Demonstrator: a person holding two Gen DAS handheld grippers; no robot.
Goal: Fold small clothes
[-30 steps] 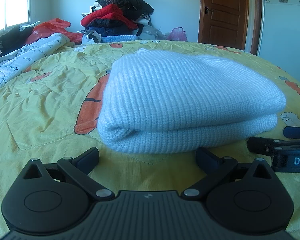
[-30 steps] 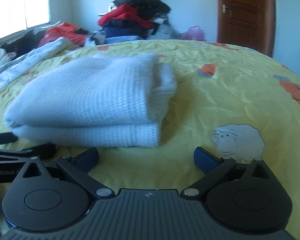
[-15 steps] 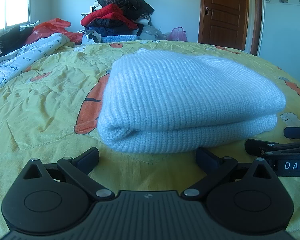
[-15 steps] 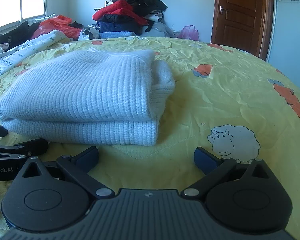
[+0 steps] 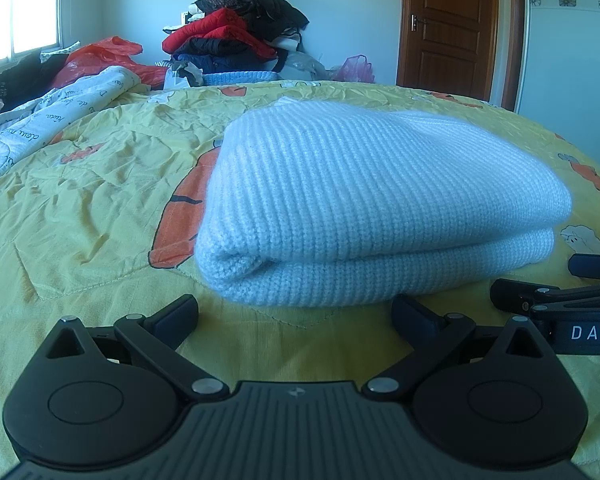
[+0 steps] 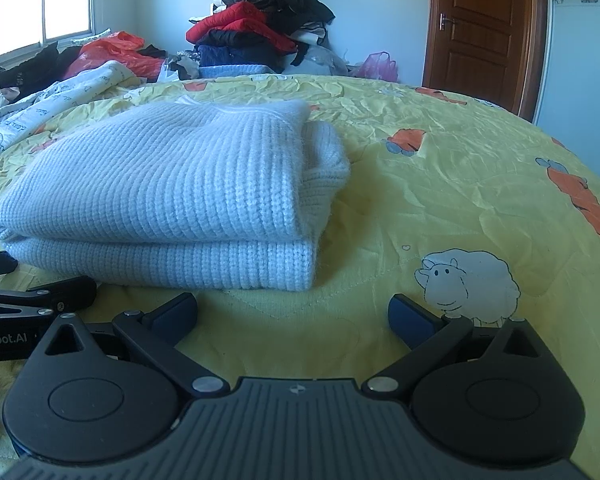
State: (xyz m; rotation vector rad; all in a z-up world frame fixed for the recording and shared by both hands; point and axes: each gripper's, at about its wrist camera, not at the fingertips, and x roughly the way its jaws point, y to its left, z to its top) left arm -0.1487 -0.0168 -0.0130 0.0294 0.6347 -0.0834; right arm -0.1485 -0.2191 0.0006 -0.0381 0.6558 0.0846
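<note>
Left gripper (image 5: 294, 314) jaws spread wide, nothing between them, low over the yellow bedspread (image 5: 80, 220) just near of the folded sweater (image 5: 360, 208). Right gripper (image 6: 292, 314) also wide apart and empty, sitting near-right of the same sweater (image 6: 172, 196). The two tools sit side by side: the right one's fingers poke in at the right edge of the left wrist view (image 5: 556, 292), the left one's at the left edge of the right wrist view (image 6: 40, 292), both cut off by the frame. Sweater is pale blue-white ribbed knit, folded in stacked layers, lying flat mid-bed, touched by neither gripper. The rounded fold faces near-left in the left view; layered open edges show on its right side in the right view. Bedspread is wrinkled, printed with orange carrots (image 6: 588, 204) and a white sheep (image 6: 468, 284) just beyond the right gripper's right finger; the sweater partly covers one carrot (image 5: 176, 224). Far side: heap of clothes (image 5: 240, 36), red and black on top, lower part hidden by the bed's edge. Far left: white text-printed quilt (image 5: 40, 128), red plastic bag (image 5: 96, 60), bright blown-out window (image 5: 32, 4). Far right: brown wooden door (image 5: 452, 24), pink bag (image 5: 356, 68) near its foot, hard to make out. No containers visible.
</note>
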